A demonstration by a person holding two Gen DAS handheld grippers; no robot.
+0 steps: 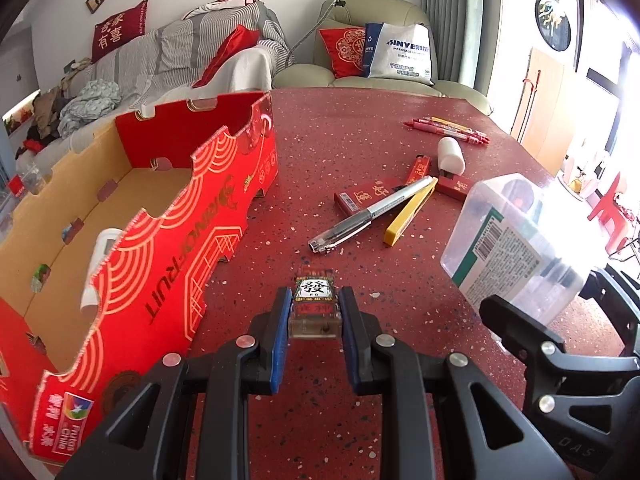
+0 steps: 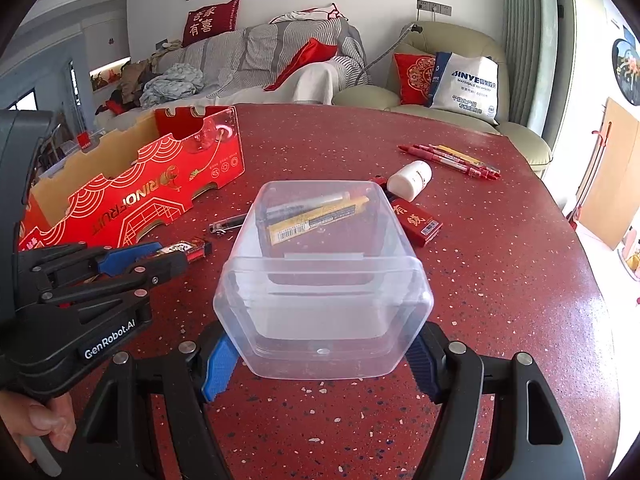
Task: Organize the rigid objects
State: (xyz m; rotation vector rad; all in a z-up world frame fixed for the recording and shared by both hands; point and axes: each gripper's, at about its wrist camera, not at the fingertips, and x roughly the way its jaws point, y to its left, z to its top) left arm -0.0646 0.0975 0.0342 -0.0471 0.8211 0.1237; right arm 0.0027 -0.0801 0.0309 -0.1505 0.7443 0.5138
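In the left wrist view, the left gripper (image 1: 314, 314) is clamped on a small lighter (image 1: 315, 307) just above the red speckled table (image 1: 360, 128), beside the red cardboard fruit box (image 1: 168, 216). A silver pen (image 1: 372, 215) lies further ahead.

In the right wrist view, the right gripper (image 2: 320, 360) squeezes a clear plastic container (image 2: 322, 280), held tilted over the table.

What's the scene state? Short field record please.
left gripper: shut on lighter
right gripper: shut on clear plastic container, lifted and tilted
red box: open, left side of table, white bottle inside
loose on table: silver pen, yellow cutter, red markers, white bottle on side
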